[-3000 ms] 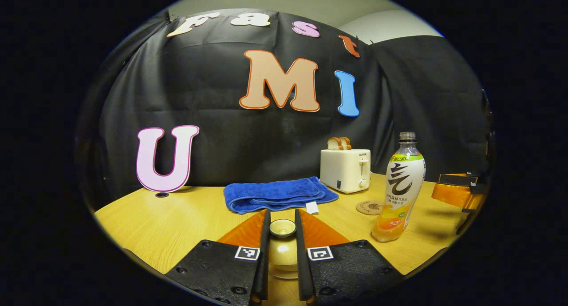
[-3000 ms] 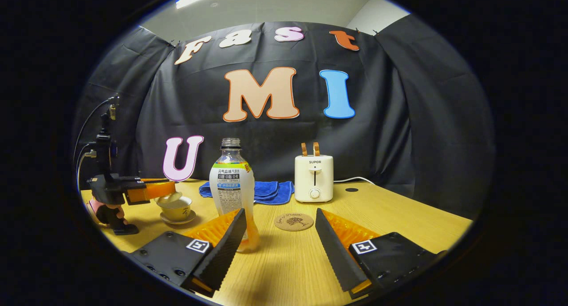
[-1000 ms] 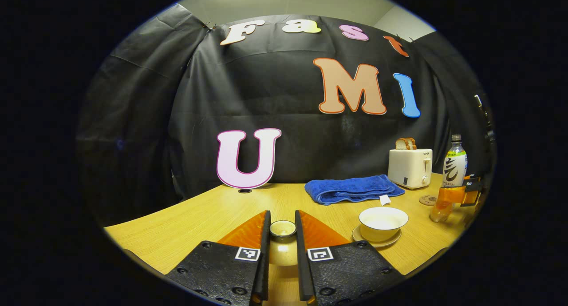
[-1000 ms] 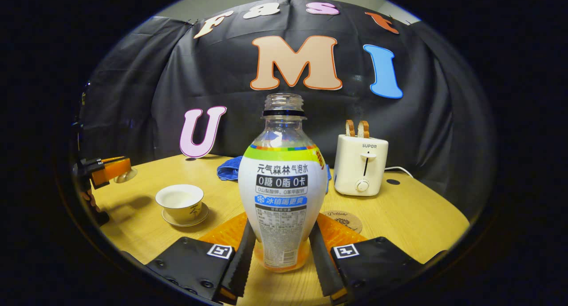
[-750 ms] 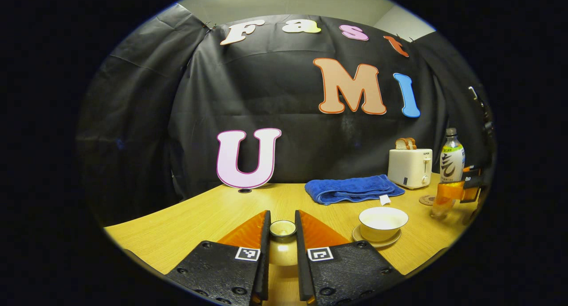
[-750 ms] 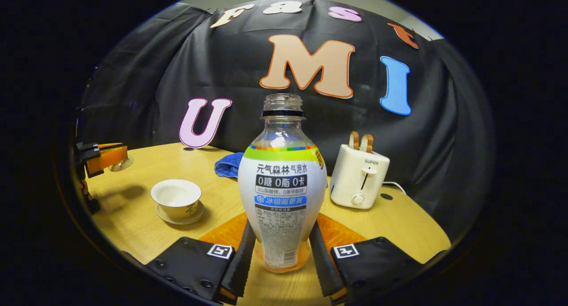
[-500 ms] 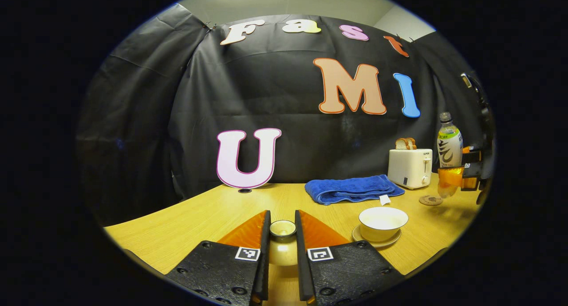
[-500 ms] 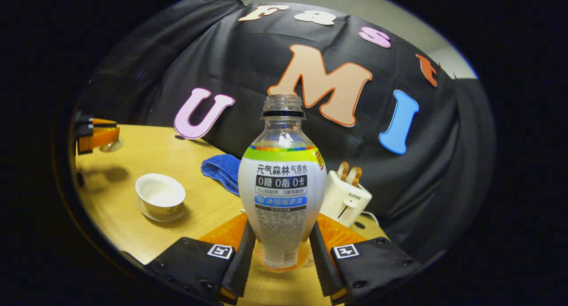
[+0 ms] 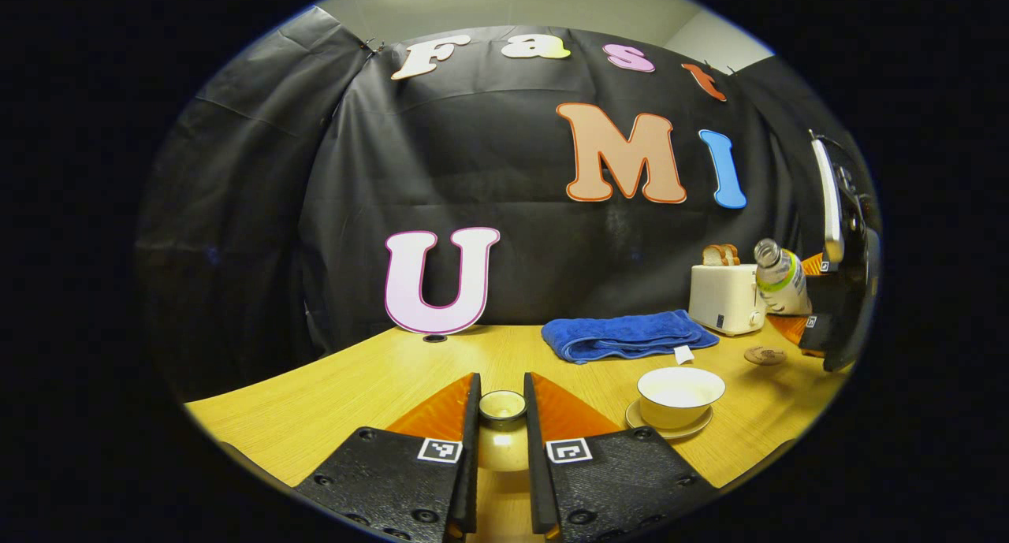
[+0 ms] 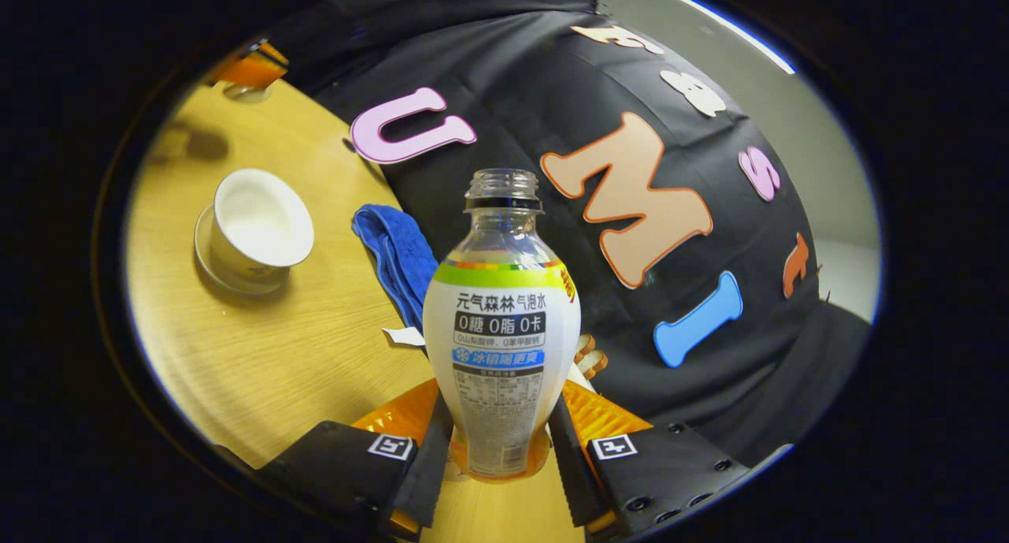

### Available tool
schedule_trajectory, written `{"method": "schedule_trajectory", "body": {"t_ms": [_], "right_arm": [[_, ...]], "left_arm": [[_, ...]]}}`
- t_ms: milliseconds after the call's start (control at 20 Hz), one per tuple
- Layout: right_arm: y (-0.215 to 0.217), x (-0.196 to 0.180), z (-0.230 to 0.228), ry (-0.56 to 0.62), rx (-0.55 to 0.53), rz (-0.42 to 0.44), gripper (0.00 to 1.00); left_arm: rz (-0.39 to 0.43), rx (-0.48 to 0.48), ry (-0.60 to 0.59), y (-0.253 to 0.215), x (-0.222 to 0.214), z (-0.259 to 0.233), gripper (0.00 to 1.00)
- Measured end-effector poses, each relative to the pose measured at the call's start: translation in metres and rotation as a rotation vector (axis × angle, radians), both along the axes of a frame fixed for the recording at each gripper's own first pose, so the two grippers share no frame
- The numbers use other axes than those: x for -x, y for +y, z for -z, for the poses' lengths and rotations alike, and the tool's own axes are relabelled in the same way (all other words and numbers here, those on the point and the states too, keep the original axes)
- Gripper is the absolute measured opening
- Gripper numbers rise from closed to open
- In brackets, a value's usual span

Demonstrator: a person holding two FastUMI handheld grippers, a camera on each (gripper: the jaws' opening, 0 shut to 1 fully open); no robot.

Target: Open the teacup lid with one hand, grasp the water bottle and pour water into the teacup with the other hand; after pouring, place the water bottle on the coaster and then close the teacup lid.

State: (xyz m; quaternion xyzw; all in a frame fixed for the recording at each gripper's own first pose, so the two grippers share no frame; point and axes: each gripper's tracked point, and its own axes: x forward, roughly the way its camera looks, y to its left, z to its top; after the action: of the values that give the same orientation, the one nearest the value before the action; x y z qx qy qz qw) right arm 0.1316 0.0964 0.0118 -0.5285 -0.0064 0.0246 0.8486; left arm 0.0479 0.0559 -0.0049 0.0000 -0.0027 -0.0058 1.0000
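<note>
Since half a second ago your right gripper [image 10: 498, 456] has tipped the bottle [image 10: 501, 330] much further over, so the table [image 10: 284, 330] now slants up the left of the right gripper view and the teacup [image 10: 254, 226] sits in its upper left; in the left gripper view the bottle [image 9: 779, 276] leans toward the cup from the far right edge. Your right gripper's fingers are closed against the bottle's lower sides, and your left gripper [image 9: 501, 448], at bottom centre of its view, is closed on the lid [image 9: 502, 406] and held well to the left of the open teacup [image 9: 680, 388]. You could spill: the bottle's open mouth looks well short of the cup, so more tilt before closing in would likely wet the table or the blue towel [image 10: 398, 251]. The coaster [image 9: 765, 355] lies just beyond the cup near the toaster [image 9: 727, 297]. How much liquid is in the bottle is hard to judge behind its label, and your right hand is cut off.
</note>
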Motion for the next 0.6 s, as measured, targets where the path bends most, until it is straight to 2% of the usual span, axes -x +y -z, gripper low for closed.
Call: {"method": "schedule_trajectory", "body": {"t_ms": [100,250,600], "right_arm": [[0.012,-0.003,0.007,-0.013,0.092,-0.026,0.65],[0.016,-0.008,0.02,-0.025,0.175,-0.041,0.67],[0.03,-0.013,0.014,-0.145,0.457,-0.08,0.65]], "left_arm": [[0.0,0.0,0.0,0.0,0.0,0.0,0.24],[0.0,0.0,0.001,0.0,0.0,0.001,0.24],[0.0,0.0,0.001,0.0,0.0,0.0,0.24]]}}
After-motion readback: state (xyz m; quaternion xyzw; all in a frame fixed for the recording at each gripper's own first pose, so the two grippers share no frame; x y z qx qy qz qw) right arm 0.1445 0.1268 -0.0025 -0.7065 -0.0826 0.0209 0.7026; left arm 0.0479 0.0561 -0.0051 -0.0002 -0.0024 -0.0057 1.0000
